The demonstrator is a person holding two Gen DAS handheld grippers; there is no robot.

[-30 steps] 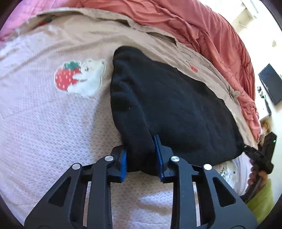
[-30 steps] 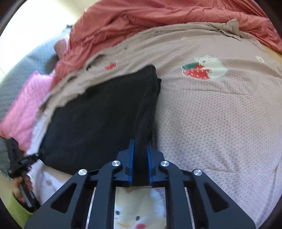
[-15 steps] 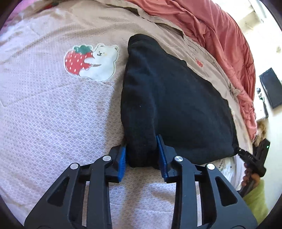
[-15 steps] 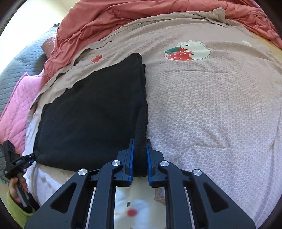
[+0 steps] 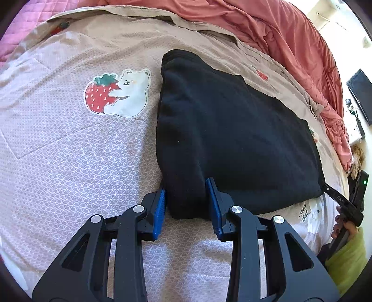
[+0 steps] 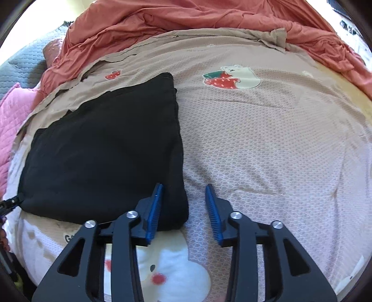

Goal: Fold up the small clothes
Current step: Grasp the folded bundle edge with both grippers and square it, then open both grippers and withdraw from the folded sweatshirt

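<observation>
A folded black garment lies flat on the bed's beige patterned cover. Its near left corner sits between the blue pads of my left gripper, which stand slightly apart from the cloth without squeezing it. In the right wrist view the same garment has its near right corner just inside the left pad of my right gripper. That gripper's jaws are opening and the pads no longer press the cloth. Each gripper also shows at the other view's edge, at the garment's opposite corner.
A strawberry-and-bear print marks the cover left of the garment. A rumpled red blanket lies along the far side and a pink quilt at the left. A hand in a green sleeve holds the right gripper.
Both grippers have let go of the garment's near corners: the right jaws, shut on the fold before, now stand apart, and the left jaws have widened. The garment lies flatter.
</observation>
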